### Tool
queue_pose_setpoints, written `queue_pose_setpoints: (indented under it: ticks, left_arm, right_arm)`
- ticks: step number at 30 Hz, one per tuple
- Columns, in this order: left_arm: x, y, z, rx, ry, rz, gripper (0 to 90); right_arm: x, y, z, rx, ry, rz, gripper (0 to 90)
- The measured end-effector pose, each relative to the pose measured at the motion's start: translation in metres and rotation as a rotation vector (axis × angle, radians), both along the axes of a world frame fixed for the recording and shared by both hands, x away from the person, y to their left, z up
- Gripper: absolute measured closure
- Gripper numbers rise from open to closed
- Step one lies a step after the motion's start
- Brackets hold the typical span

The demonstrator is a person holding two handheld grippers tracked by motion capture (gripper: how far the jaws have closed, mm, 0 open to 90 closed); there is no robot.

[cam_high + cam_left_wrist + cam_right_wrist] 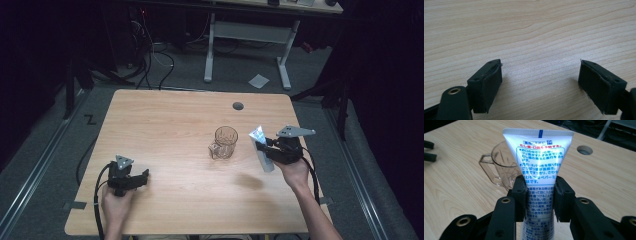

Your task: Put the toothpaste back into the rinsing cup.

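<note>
A white toothpaste tube (262, 148) (539, 170) with blue and red print is held off the table, crimped end up, by my right gripper (270, 148) (540, 198), whose jaws are shut on its middle. Just left of the tube a clear glass mug (224, 143) (502, 167) stands upright on the wooden table (170, 130), its handle toward the near left. My left gripper (145, 176) (540, 85) rests low over bare wood at the near left, open, with nothing between its pads (491, 87).
A round cable hole (238, 106) (584, 149) sits near the table's far edge. Beyond the table, a white desk frame (247, 35) and cables (155, 55) lie on the dark floor. Table edges are close to both hands.
</note>
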State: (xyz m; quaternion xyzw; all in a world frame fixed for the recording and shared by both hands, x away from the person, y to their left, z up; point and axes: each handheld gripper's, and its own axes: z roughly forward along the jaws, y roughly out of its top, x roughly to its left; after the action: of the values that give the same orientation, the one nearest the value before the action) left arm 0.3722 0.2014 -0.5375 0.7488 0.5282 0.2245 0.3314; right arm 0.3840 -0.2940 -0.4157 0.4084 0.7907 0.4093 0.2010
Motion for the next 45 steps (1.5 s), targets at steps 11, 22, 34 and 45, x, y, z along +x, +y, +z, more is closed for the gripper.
queue_pose_setpoints:
  ticks: [11, 22, 34, 45]
  left_arm:
    - [0.0, 0.0, 0.0, 0.0, 0.0, 0.0, 19.6]
    - [0.0, 0.0, 0.0, 0.0, 0.0, 0.0, 19.6]
    - [0.0, 0.0, 0.0, 0.0, 0.0, 0.0, 19.6]
    - [0.0, 0.0, 0.0, -0.001, 0.0, 0.0, 19.6]
  right_arm:
    - [-0.003, 0.016, 0.012, 0.031, -0.029, 0.052, 66.9]
    - [0.001, 0.03, 0.025, 0.044, -0.055, 0.086, 66.9]
    - [0.009, 0.045, 0.034, 0.054, -0.069, 0.112, 66.7]
    - [0.018, 0.055, 0.038, 0.061, -0.08, 0.121, 66.7]
